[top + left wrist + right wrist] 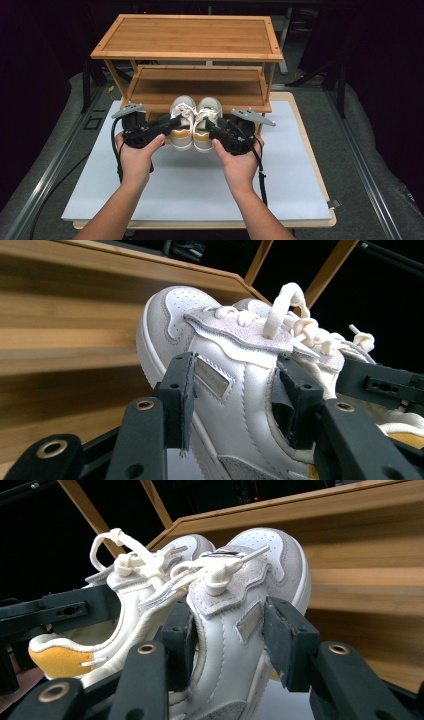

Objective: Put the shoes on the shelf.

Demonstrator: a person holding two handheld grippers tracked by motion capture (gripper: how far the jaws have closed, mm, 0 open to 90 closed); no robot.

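Observation:
A pair of white and grey sneakers with yellow heels is held side by side, toes toward the lower board [195, 86] of a wooden shelf. My left gripper [175, 121] [235, 400] is shut on the left sneaker [182, 112] [225, 340], one jaw outside its side wall and one inside the opening. In the same way my right gripper [212, 132] [232, 642] is shut on the side wall of the right sneaker [207, 112] [235, 580]. The toes overlap the lower board's front edge. Whether the soles rest on anything is hidden.
The two-tier bamboo shelf has a bare top board [187, 37] and slanted legs. It stands at the far end of a white mat [200, 185] on the table. Grey floor and metal rails [50, 170] flank the table.

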